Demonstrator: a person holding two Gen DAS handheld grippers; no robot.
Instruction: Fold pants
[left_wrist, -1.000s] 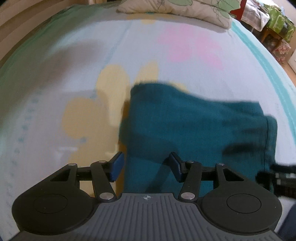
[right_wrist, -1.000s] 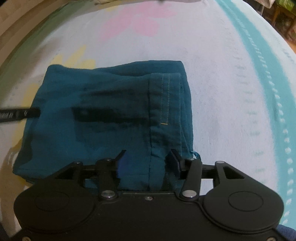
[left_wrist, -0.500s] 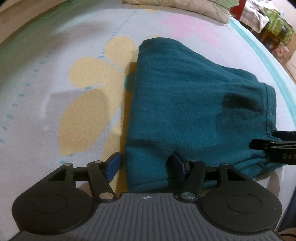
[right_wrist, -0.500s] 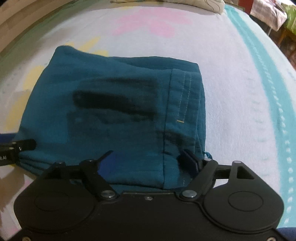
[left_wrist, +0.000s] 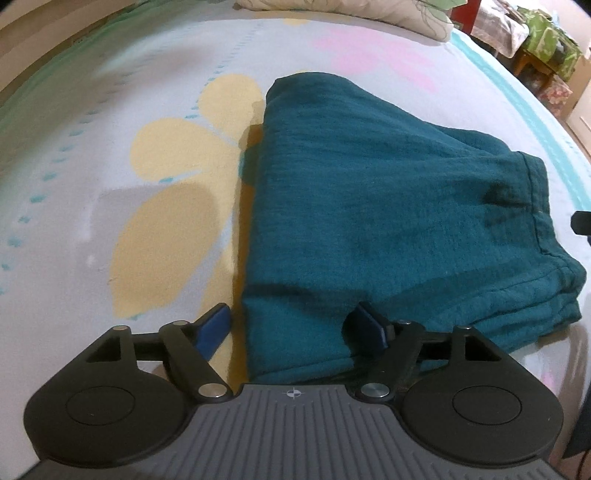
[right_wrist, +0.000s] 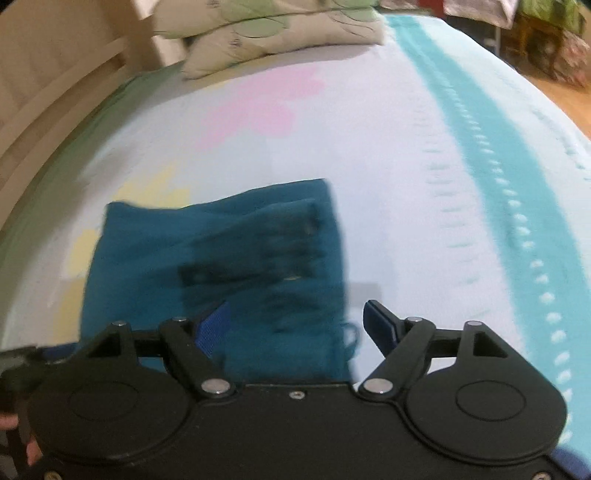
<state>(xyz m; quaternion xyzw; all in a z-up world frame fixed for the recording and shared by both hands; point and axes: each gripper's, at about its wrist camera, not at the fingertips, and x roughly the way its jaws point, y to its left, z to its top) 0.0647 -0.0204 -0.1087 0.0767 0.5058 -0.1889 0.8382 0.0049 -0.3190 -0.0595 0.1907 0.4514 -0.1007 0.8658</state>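
Where we look: teal pants (left_wrist: 388, 206) lie folded in a neat stack on the flowery bed sheet (left_wrist: 92, 177).
Left gripper (left_wrist: 291, 328): wide, holding nothing.
Right gripper (right_wrist: 295, 321): wide, holding nothing.

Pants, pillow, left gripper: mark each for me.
pants (left_wrist: 388, 206): left wrist view, middle of the folded top layer.
pillow (right_wrist: 273, 33): right wrist view, its leaf-print face.
left gripper (left_wrist: 295, 328): left wrist view, midway between its open jaws.
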